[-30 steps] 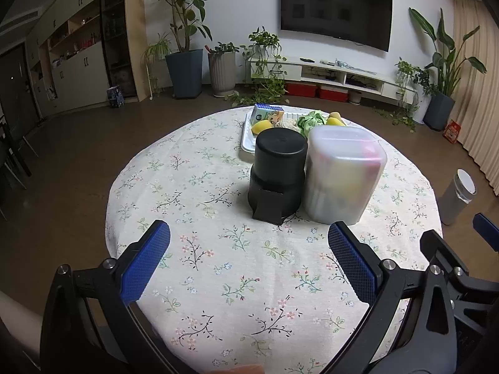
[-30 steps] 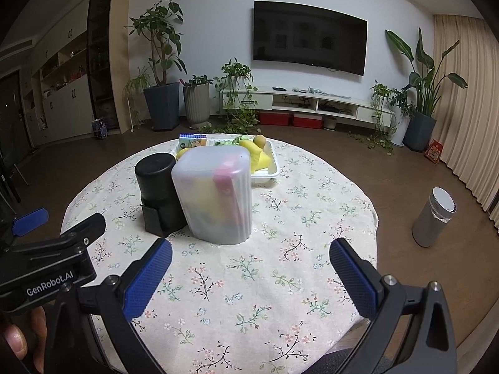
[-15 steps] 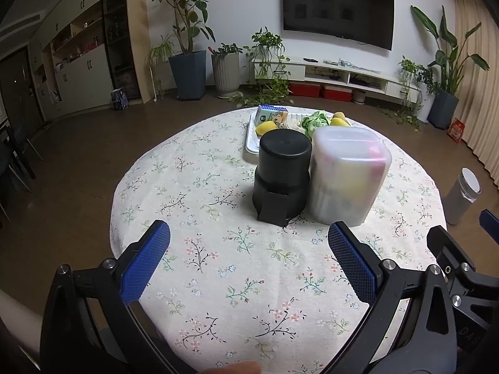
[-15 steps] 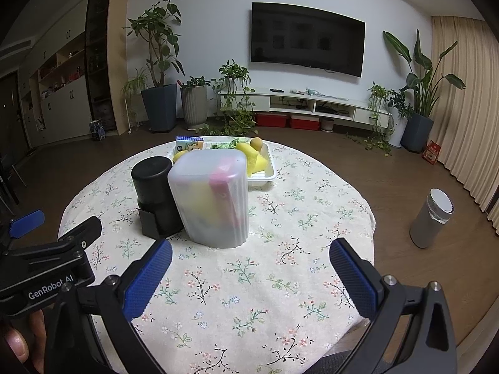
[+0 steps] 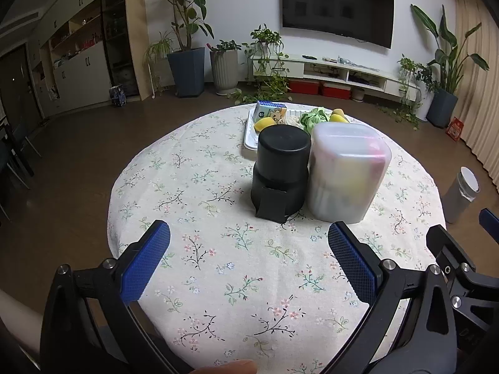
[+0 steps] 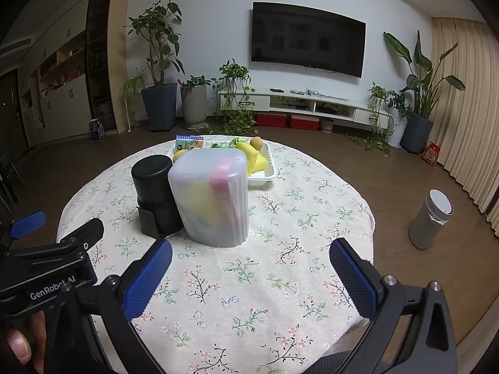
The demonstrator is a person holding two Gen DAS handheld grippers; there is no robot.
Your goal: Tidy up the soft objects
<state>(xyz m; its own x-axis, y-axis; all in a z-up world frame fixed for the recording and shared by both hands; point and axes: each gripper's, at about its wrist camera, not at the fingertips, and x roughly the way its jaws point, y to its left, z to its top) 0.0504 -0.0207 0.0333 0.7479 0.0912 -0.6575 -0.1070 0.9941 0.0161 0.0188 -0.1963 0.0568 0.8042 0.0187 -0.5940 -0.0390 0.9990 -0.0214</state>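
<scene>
A frosted plastic container stands upright mid-table with yellow and pink soft items dimly visible inside. A black cylinder stands touching its left side. Behind them a white tray holds yellow soft pieces, green leafy toys and a small carton. My left gripper and right gripper are both open and empty, over the near part of the table, short of the container.
The round table has a floral cloth whose edge drops off close on all sides. A grey cylindrical bin stands on the floor to the right. The left gripper body shows at the right wrist view's left.
Both grippers have drawn back and risen slightly from the table; the container and cylinder look a little farther away. Both stay open. Nothing on the table has moved.
</scene>
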